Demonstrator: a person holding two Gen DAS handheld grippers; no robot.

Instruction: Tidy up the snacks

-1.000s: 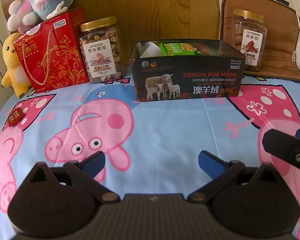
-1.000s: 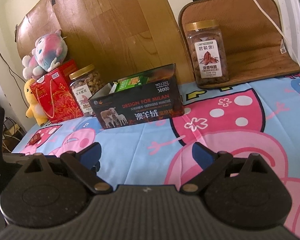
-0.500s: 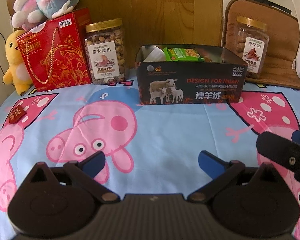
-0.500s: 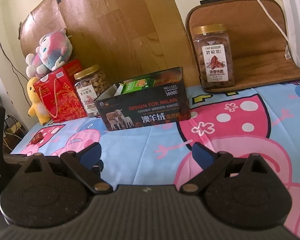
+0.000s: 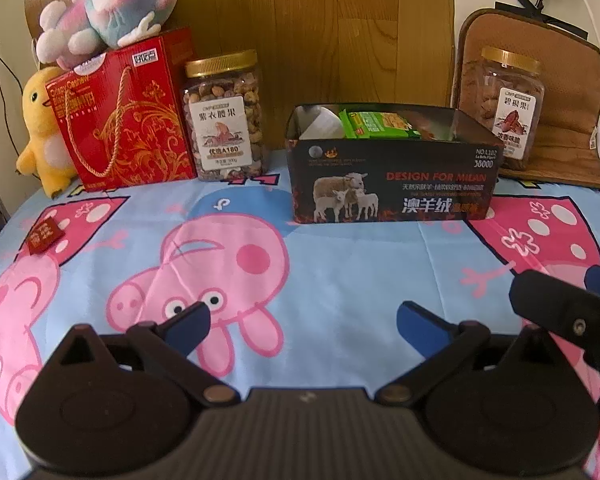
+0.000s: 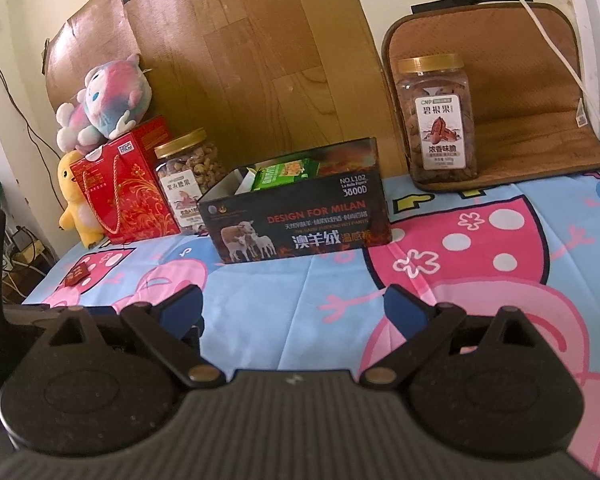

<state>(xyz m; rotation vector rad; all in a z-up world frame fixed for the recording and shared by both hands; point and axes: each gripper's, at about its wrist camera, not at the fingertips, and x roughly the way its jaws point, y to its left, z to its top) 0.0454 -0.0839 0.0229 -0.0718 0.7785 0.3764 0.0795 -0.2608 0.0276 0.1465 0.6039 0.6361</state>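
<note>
Both the left gripper (image 5: 302, 318) and the right gripper (image 6: 292, 304) were wide apart and held nothing. The dark box (image 5: 394, 188) (already holding a green packet (image 5: 378, 124)) sat near the bed's back edge. One small red packet (image 5: 44, 236) lay near the left edge; picking it up looked like the next job.

The dark box (image 5: 396, 184) front reads "DESIGN FOR MILAN", "澳羊绒", "NO.L102" and "3800D". The left jar (image 5: 224, 116) label reads "紫衣腰果" and "A180". The far-right jar (image 6: 436, 120) label reads "CNP", "碧根果" and "浓香味脆".
</note>
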